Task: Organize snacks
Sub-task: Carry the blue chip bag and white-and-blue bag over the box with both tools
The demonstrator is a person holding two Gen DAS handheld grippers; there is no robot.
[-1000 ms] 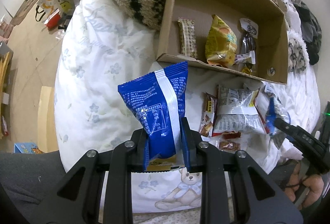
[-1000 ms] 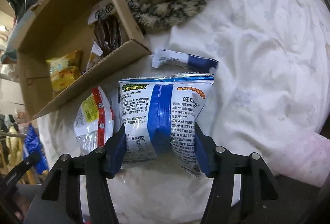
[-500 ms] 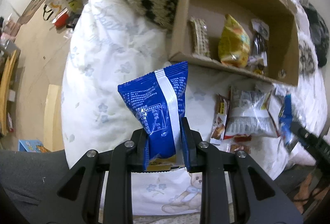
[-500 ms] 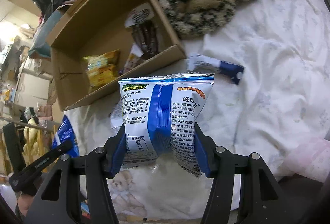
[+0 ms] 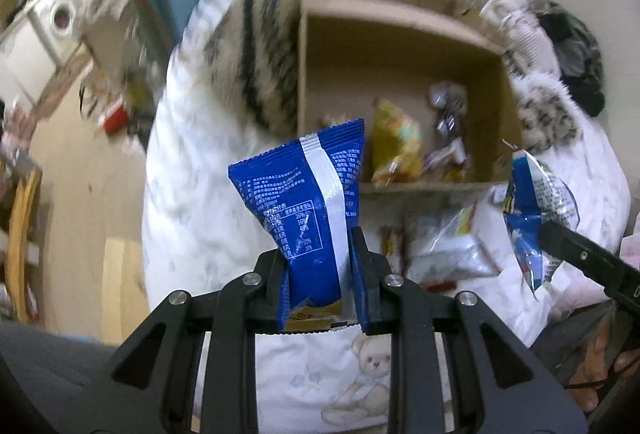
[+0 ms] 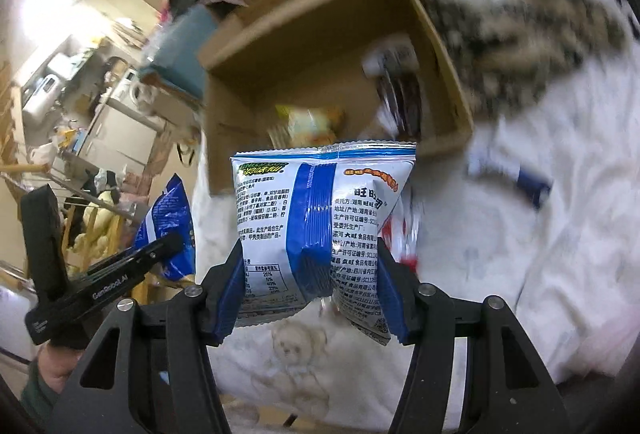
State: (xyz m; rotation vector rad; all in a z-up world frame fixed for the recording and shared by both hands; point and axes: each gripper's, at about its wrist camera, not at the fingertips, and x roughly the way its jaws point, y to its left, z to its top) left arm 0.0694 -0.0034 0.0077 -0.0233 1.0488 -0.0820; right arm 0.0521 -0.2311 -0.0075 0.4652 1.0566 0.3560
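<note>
A: Left wrist view, what do you count?
B: One dark blue snack packet [image 5: 316, 210] clenched upright in the left gripper [image 5: 320, 290], held above the white bedsheet [image 5: 192, 218]. One cardboard box [image 5: 400, 46] beyond; inside it one yellow bag [image 5: 396, 146], the rest blurred. Packet print is too small to read.
A: Right wrist view?
B: One white-and-blue puffed bag [image 6: 320, 230], grasped in the right gripper [image 6: 312, 290], in front of the box. "旺旺" reads on it. The other gripper's arm bears "GenRobot.AI".
</note>
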